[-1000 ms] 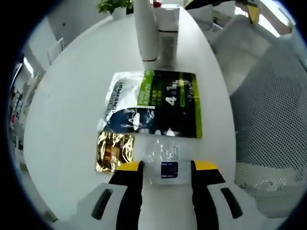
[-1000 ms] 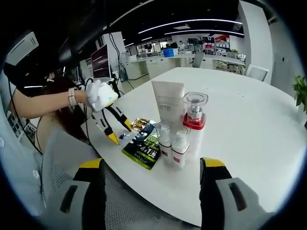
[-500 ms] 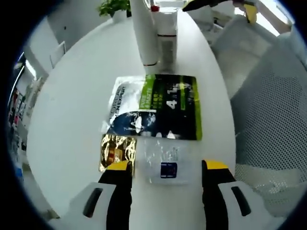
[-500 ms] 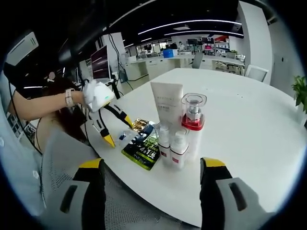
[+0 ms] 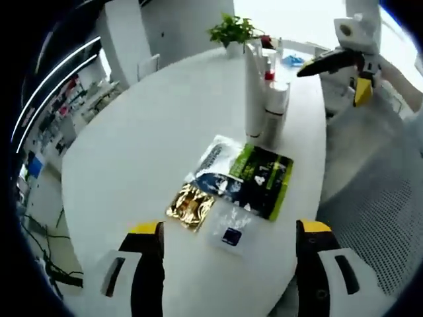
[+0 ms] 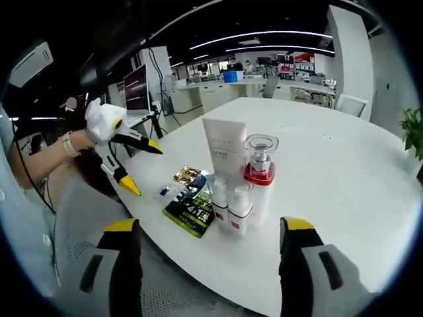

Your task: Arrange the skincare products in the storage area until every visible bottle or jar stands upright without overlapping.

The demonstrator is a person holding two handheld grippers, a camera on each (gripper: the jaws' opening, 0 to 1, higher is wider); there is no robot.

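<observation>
A big office room with a round white table (image 5: 132,158). Closest to the left gripper (image 5: 228,231), right in front of its wide open, empty jaws, lies a small clear packet (image 5: 230,224). Just beside that is a gold packet (image 5: 190,205), and behind them a green and black packet (image 5: 261,178). Farther back stand the bottles: a tall white tube (image 6: 223,153), a red-collared pump bottle (image 6: 259,173) and two small bottles (image 6: 229,203), all upright and close together. The right gripper (image 6: 208,234) is wide open too, holding nothing, a little back from the bottles. The bottles look done. Next, I think, a gripper must reach down for a flat packet.
</observation>
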